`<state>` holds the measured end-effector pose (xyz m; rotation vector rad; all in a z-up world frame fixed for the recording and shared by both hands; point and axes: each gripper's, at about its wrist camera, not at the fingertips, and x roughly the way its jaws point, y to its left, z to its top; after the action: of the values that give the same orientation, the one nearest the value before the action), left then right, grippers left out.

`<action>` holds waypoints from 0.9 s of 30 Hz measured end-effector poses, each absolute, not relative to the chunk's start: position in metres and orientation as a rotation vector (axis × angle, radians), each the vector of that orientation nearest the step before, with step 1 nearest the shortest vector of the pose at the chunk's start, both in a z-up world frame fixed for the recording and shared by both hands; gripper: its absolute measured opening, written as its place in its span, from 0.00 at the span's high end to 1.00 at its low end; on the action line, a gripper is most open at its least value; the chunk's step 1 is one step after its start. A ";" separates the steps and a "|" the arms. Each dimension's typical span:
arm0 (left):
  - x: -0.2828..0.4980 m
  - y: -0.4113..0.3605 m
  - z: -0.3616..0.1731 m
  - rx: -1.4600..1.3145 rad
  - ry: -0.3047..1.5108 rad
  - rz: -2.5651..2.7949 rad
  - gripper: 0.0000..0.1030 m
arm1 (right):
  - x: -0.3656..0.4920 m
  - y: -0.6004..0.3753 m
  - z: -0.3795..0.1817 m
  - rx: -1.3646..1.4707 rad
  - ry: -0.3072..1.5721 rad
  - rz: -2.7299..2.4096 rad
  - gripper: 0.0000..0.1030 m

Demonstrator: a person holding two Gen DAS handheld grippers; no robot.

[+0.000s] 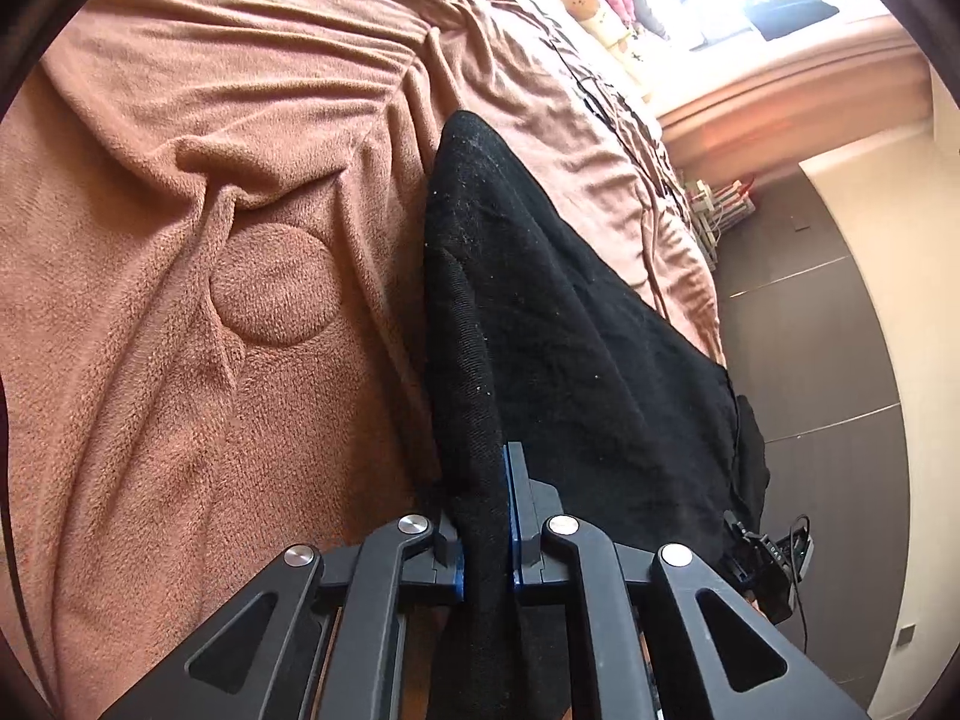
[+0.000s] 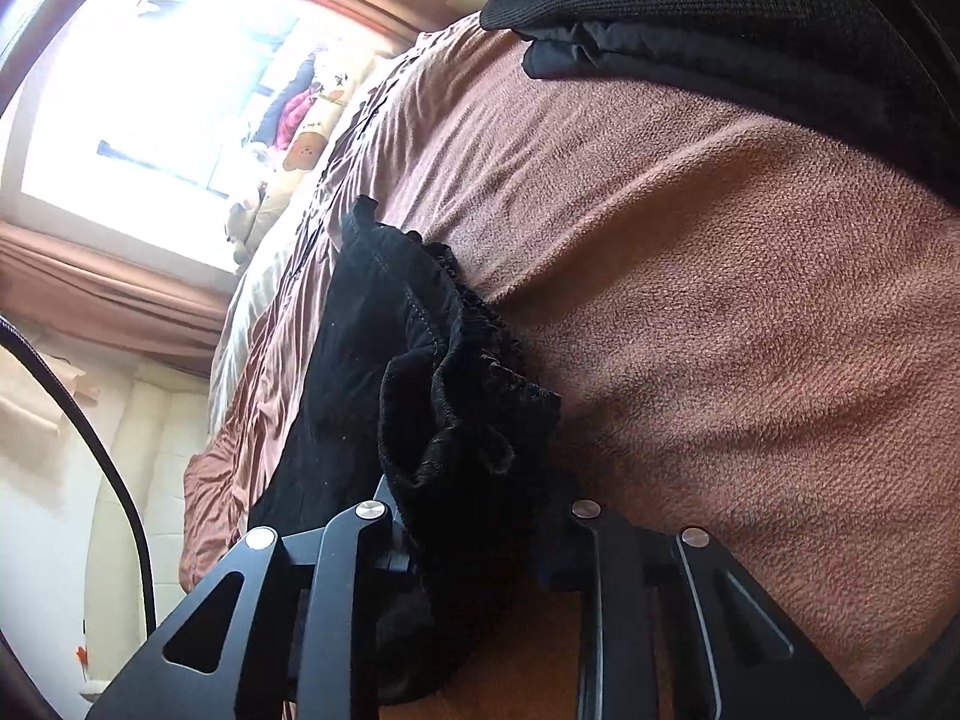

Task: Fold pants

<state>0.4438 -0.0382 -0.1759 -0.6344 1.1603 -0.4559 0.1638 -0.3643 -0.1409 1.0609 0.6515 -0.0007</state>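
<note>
Between both grippers' jaws, black pants (image 1: pixel 576 324)

The pants (image 1: pixel 570 324) are black, of a soft knit fabric flecked with pale lint. They lie stretched lengthwise along the bed's edge, one narrow fold lifted upright at the near end. At the other end the gathered, ruffled waistband (image 2: pixel 474 360) is bunched up and raised.
</note>
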 end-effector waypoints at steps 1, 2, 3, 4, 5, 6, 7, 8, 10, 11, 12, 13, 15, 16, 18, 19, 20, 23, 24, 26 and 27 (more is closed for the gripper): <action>0.443 -0.037 -0.172 -0.634 1.153 -0.461 0.91 | 0.162 -0.363 -0.139 1.062 0.647 0.005 0.79; 0.442 -0.036 -0.167 -0.630 1.147 -0.469 0.91 | 0.160 -0.361 -0.138 1.065 0.643 0.010 0.79; 0.441 -0.035 -0.163 -0.626 1.142 -0.474 0.91 | 0.158 -0.359 -0.136 1.064 0.640 0.018 0.80; 0.440 -0.033 -0.159 -0.623 1.137 -0.475 0.91 | 0.157 -0.357 -0.136 1.062 0.641 0.023 0.80; 0.438 -0.029 -0.154 -0.619 1.131 -0.474 0.91 | 0.157 -0.356 -0.136 1.059 0.645 0.026 0.80; 0.436 -0.026 -0.150 -0.614 1.123 -0.471 0.91 | 0.156 -0.353 -0.136 1.055 0.652 0.029 0.80; 0.436 -0.022 -0.147 -0.611 1.117 -0.467 0.91 | 0.155 -0.348 -0.137 1.050 0.658 0.035 0.80; 0.434 -0.017 -0.145 -0.613 1.115 -0.462 0.91 | 0.155 -0.347 -0.138 1.048 0.661 0.039 0.81; 0.431 -0.007 -0.144 -0.618 1.113 -0.450 0.91 | 0.155 -0.341 -0.140 1.051 0.673 0.047 0.81; 0.430 -0.003 -0.144 -0.620 1.111 -0.443 0.91 | 0.155 -0.338 -0.141 1.055 0.680 0.052 0.81; 0.428 0.004 -0.143 -0.623 1.109 -0.437 0.91 | 0.157 -0.335 -0.141 1.056 0.685 0.057 0.81; 0.425 0.008 -0.143 -0.625 1.108 -0.431 0.91 | 0.158 -0.331 -0.141 1.053 0.690 0.062 0.81; 0.420 0.019 -0.142 -0.625 1.105 -0.410 0.91 | 0.161 -0.323 -0.140 1.051 0.700 0.073 0.81; 0.417 0.025 -0.141 -0.632 1.102 -0.398 0.91 | 0.162 -0.319 -0.140 1.045 0.705 0.080 0.81; 0.413 0.036 -0.137 -0.640 1.091 -0.387 0.91 | 0.166 -0.312 -0.138 1.030 0.717 0.087 0.81; 0.410 0.042 -0.135 -0.642 1.085 -0.381 0.91 | 0.167 -0.309 -0.137 1.028 0.720 0.092 0.81; 0.408 0.049 -0.133 -0.647 1.078 -0.375 0.91 | 0.170 -0.306 -0.136 1.030 0.724 0.098 0.81; 0.403 0.069 -0.128 -0.663 1.062 -0.356 0.91 | 0.174 -0.296 -0.135 1.025 0.744 0.116 0.81; 0.401 0.076 -0.127 -0.668 1.057 -0.348 0.91 | 0.176 -0.291 -0.135 1.021 0.752 0.123 0.81; 0.396 0.091 -0.125 -0.673 1.050 -0.331 0.91 | 0.182 -0.279 -0.131 1.015 0.761 0.139 0.81; 0.394 0.099 -0.124 -0.678 1.046 -0.322 0.91 | 0.183 -0.274 -0.130 1.011 0.764 0.150 0.81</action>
<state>0.3935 0.0989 -0.1241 -0.6777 1.0464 -0.3218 0.1834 -0.2741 -0.1297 1.0114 0.7640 0.1501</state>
